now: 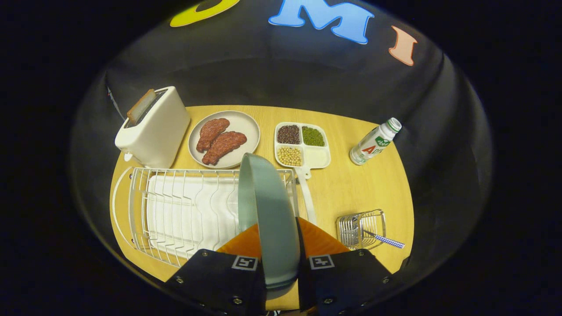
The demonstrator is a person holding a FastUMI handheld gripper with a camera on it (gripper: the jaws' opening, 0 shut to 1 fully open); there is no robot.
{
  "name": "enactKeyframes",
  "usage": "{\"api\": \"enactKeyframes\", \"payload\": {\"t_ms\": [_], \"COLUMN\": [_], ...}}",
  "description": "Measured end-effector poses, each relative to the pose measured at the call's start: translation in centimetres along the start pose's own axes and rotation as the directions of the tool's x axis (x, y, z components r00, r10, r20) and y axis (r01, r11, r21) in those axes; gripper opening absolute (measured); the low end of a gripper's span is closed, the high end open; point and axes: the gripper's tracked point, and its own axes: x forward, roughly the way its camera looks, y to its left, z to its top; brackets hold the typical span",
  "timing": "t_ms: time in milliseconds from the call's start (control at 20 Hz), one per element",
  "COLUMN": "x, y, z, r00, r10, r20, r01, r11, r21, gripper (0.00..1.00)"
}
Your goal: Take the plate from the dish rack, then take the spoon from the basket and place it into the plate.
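The hand-held gripper (281,263) clasps the pale green round plate (268,210) on edge between both fingers, above the right end of the white wire dish rack (175,210). The blue-checked-handled spoon (386,239) lies in the small wire basket (361,229) on the round wooden surface (351,193).

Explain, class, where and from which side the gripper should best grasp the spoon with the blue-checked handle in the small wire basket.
Probably the handle. The spoon with the blue-checked handle lies tilted in the small wire basket, bowl end inside the wires and handle poking out over the rim on the side away from the white dish rack. Approach from that side. First, the gripper, shut on the grey-green plate, must set it down.
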Motion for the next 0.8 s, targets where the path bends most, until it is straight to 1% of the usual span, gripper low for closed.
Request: {"api": "enactKeyframes", "payload": {"t_ms": [150,300,400,500,600,800], "x": [-2.2,-4.7,-6.4,-7.9,-9.0,-10.9], "y": [-0.5,-2.5,-4.5,-6.6,-8.3,-12.5], "z": [0.7,-0.5,-1.1,-2.4,-4.1,-7.3], "r00": [0.998,0.995,0.993,0.99,0.985,0.98], "r10": [0.039,0.085,0.098,0.119,0.162,0.186], "r20": [0.046,0.047,0.063,0.07,0.062,0.074], "r01": [-0.039,-0.084,-0.098,-0.12,-0.166,-0.192], "r11": [0.999,0.996,0.995,0.993,0.985,0.977], "r21": [0.009,-0.017,-0.001,0.019,0.054,0.094], "gripper": [0.28,0.28,0.28,0.28,0.28,0.28]}}
